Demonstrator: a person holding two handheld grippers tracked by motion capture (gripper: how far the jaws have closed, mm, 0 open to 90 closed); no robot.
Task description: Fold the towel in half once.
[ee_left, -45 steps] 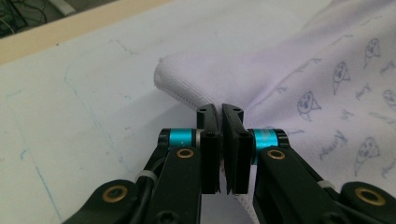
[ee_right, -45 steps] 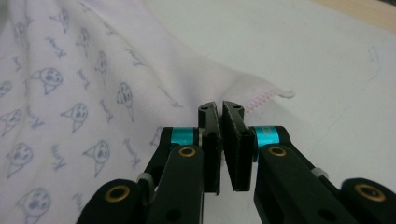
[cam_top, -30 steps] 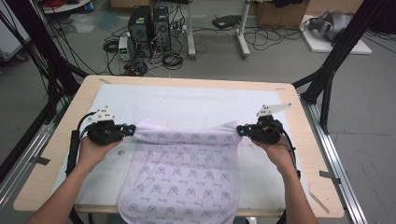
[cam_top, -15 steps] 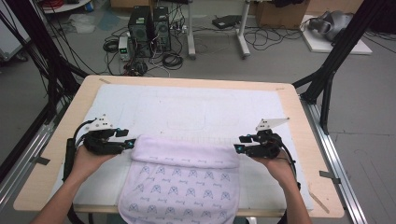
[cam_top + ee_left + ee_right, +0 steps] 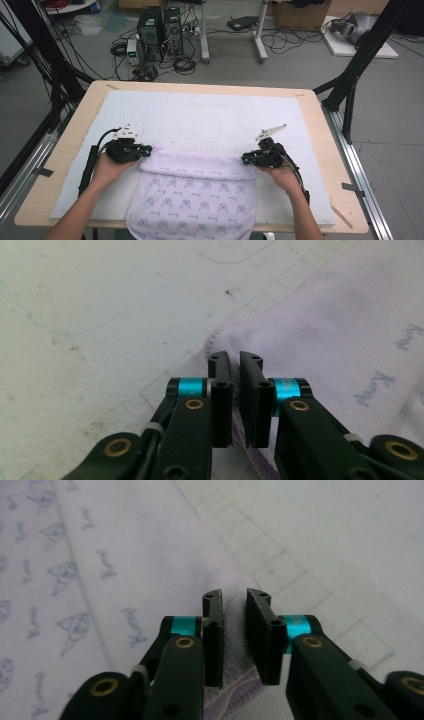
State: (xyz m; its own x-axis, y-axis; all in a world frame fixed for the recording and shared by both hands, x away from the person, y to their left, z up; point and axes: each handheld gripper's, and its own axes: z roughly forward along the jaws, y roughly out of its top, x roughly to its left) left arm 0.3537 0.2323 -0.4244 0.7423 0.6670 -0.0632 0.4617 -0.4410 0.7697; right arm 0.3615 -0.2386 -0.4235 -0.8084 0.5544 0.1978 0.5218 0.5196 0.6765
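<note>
Wooden table (image 5: 65, 165), white mat (image 5: 210, 120), lilac towel (image 5: 200, 195)

Left hand-held gripper (image 5: 239, 400): two black jaws rise from the bottom edge, nearly together, a thin slit between the pads; they have just been closing. A lilac towel (image 5: 345, 340) with small blue print lies right of and beyond the jaws, its stitched hem corner just past the tips, hem running under them. White, scuffed worktop (image 5: 90, 315) with faint grid lines to the left.
</note>
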